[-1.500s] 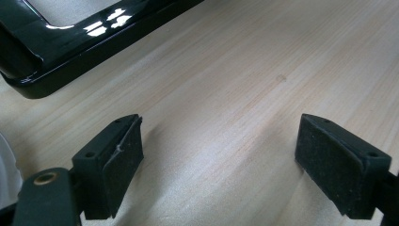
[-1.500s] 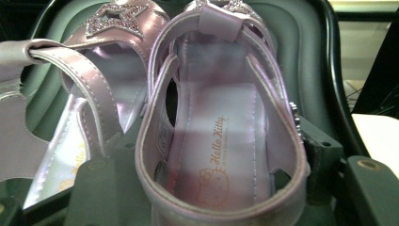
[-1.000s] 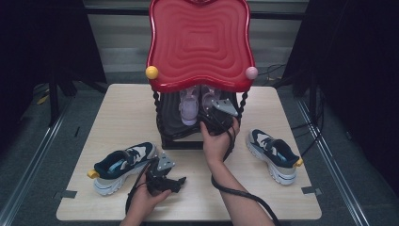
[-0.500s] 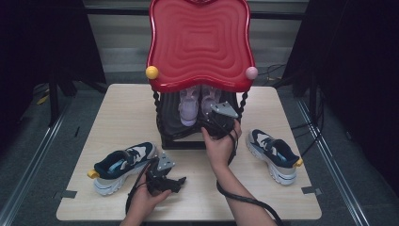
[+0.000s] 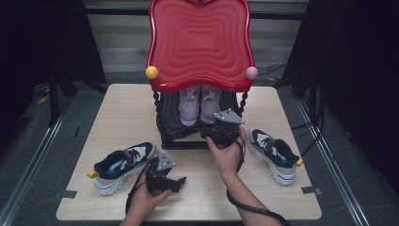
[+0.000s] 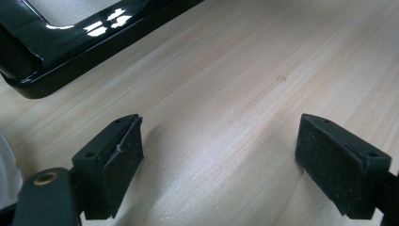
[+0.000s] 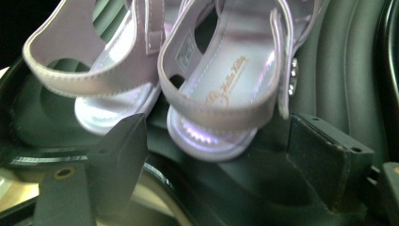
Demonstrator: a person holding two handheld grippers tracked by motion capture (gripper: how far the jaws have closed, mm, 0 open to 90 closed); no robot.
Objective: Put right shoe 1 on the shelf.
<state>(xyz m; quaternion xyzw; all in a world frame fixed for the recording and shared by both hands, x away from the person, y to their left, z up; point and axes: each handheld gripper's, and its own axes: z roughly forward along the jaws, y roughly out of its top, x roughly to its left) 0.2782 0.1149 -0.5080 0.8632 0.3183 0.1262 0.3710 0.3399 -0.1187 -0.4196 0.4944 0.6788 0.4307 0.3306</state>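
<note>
Two lilac sandals [image 5: 188,106] [image 5: 209,104] stand side by side on the black lower shelf [image 5: 169,117] of a rack with a red wavy top [image 5: 200,42]. My right gripper [image 5: 217,128] is at the shelf's front right and points at them. In the right gripper view the right sandal's heel [image 7: 221,84] lies between the jaws of my right gripper [image 7: 216,136], beside the other sandal [image 7: 94,70]. The jaws have just been opening, and the pads do not press on the heel. My left gripper [image 5: 178,181] rests low, open over bare wood [image 6: 219,150].
A navy-and-white sneaker [image 5: 124,165] lies on the table [image 5: 127,113] at the left, close to my left hand. Its mate [image 5: 275,153] lies at the right, beside my right wrist. The rack's glossy black base [image 6: 56,52] is just beyond the left jaws.
My right gripper has drawn back a little from the sandals toward the table's near edge. Both sandals stay on the shelf. The left gripper has not moved.
</note>
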